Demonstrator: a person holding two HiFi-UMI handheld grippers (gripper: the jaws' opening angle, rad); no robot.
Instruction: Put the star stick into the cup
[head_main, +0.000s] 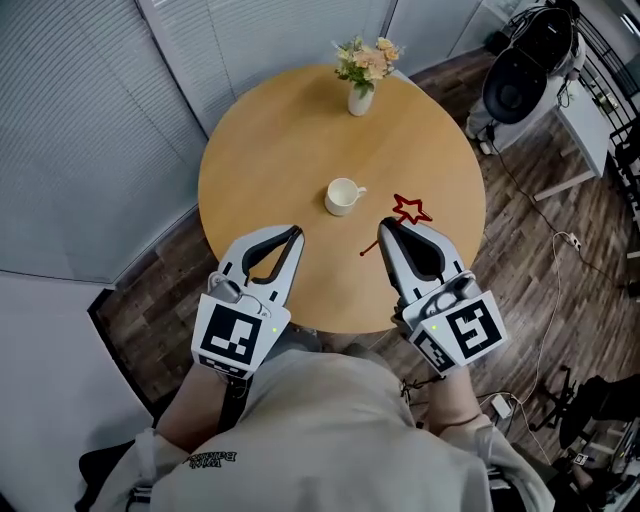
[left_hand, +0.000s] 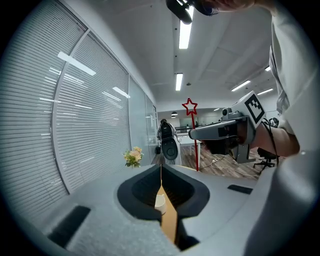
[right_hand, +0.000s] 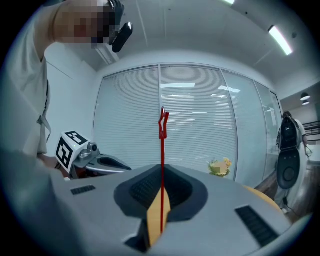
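Thin red star stick clamped between right gripper jaws; left gripper jaws together, empty

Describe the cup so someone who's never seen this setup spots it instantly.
Find the round wooden table; near its middle, in front of the flower vase at the far edge, sits the cup. It is low, plain white, with a small handle, just left of the red star stick; the vase is taller and holds flowers.
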